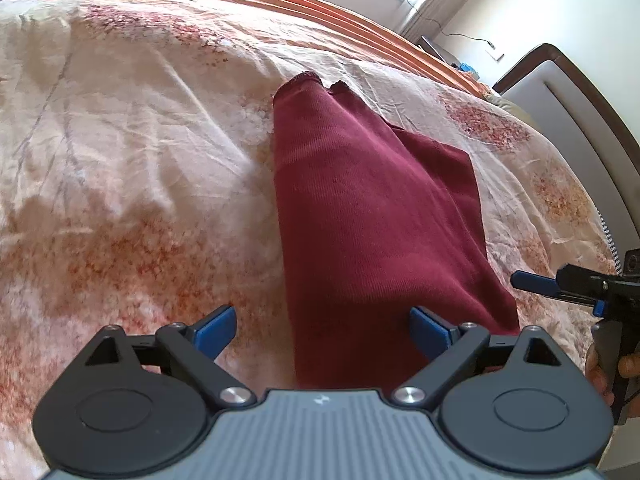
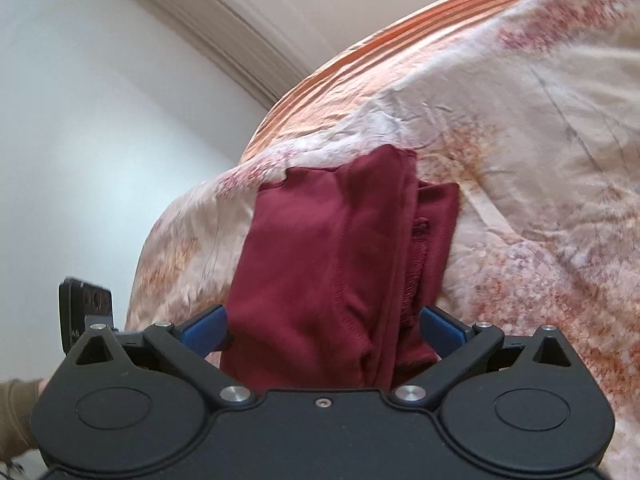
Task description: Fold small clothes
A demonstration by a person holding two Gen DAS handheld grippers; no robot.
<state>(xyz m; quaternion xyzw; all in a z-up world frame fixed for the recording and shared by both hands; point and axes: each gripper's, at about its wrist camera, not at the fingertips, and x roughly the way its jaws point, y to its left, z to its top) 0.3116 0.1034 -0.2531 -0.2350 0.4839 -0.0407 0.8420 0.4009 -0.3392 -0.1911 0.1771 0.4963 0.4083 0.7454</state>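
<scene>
Left wrist view: my left tongs [image 1: 323, 330] hang with their blue fingers wide apart, clamped on nothing.
Garment, left view: a maroon garment [image 1: 360, 208] lies on the bed [image 1: 120, 140], running straight ahead from between my left fingers; its near end passes under the right finger.
Layers, left view: a long folded panel lies on top, with a flatter layer showing out to the right of it, beyond the tongs.
Other tool, left view: my right tongs [image 1: 536, 283] reach in from the far right edge, just beside the cloth's right border; from here I cannot tell how their fingers stand.
Right wrist view: my right tongs [image 2: 323, 330] are also spread open and hold nothing.
Garment, right view: the maroon garment [image 2: 340, 248] sits directly ahead between the fingers, stacked in several layers, with stitched seams visible toward the right finger.
Bed cover: a floral bedspread [image 2: 520, 140], creased, lies around the cloth on all sides.
Progress: I judge the folding well along, since the cloth is already doubled into a narrow stack.
Left to do: likely one more fold to shorten it, then tidying the uneven edges.
</scene>
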